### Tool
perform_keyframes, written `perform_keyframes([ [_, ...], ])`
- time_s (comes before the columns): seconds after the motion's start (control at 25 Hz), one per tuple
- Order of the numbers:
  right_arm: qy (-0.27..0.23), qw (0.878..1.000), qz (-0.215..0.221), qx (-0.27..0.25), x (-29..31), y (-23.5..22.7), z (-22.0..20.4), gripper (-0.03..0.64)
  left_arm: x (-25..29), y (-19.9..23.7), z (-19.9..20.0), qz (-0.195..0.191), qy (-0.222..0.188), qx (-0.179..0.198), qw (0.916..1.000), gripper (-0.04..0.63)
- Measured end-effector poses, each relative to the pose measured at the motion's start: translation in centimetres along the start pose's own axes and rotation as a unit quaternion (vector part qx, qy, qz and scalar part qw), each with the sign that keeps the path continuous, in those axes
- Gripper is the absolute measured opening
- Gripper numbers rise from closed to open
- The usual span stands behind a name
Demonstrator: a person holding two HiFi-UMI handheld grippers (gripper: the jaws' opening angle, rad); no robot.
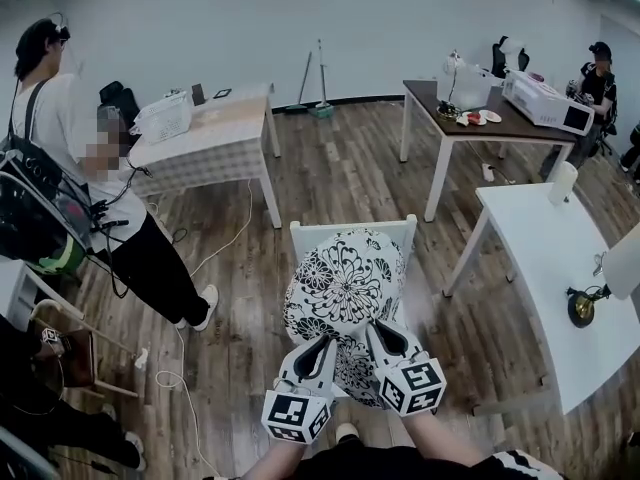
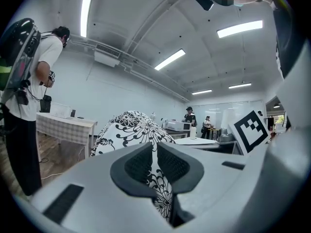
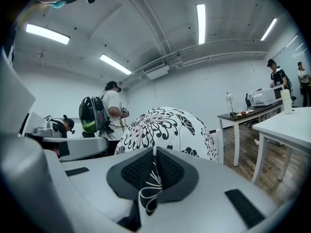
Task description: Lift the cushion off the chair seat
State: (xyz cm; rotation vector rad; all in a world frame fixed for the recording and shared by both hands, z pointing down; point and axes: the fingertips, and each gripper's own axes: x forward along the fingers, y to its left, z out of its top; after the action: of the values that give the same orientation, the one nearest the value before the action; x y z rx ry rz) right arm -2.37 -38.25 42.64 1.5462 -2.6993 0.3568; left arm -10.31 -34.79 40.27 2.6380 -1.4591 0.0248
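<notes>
- A plump round cushion [image 1: 345, 288], white with a black flower print, bulges over the seat.
- The white chair [image 1: 305, 234] stands behind it, backrest upright.

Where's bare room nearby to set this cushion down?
The white table on the right is bare between its chair-side edge and the black-and-gold object. The wood floor beyond the chair is open too. The left is crowded: a person and a trailing cable.

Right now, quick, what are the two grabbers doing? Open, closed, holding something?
Left gripper: shut on a fold of the flower-print cushion.
Right gripper: shut on the cushion too.
</notes>
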Motion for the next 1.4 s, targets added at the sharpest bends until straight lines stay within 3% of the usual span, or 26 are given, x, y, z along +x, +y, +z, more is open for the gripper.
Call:
perform_keyframes([
  [0.4, 0.007, 1.0, 0.012, -0.006, -5.0, 0.6, 0.8, 0.034, -2.4, -4.1, 0.5, 0.015, 0.007, -0.012, 0.9998, 0.034],
  [0.84, 0.01, 1.0, 0.025, -0.013, -15.6, -0.1, -2.3, 0.033, -6.6, -14.2, -2.6, 0.021, 0.004, -0.012, 0.9997, 0.034],
  [1.4, 0.003, 0.999, 0.048, -0.011, -26.5, 1.0, -5.6, 0.032, -13.0, -23.8, -6.1, 0.037, 0.002, -0.005, 0.9993, 0.034],
])
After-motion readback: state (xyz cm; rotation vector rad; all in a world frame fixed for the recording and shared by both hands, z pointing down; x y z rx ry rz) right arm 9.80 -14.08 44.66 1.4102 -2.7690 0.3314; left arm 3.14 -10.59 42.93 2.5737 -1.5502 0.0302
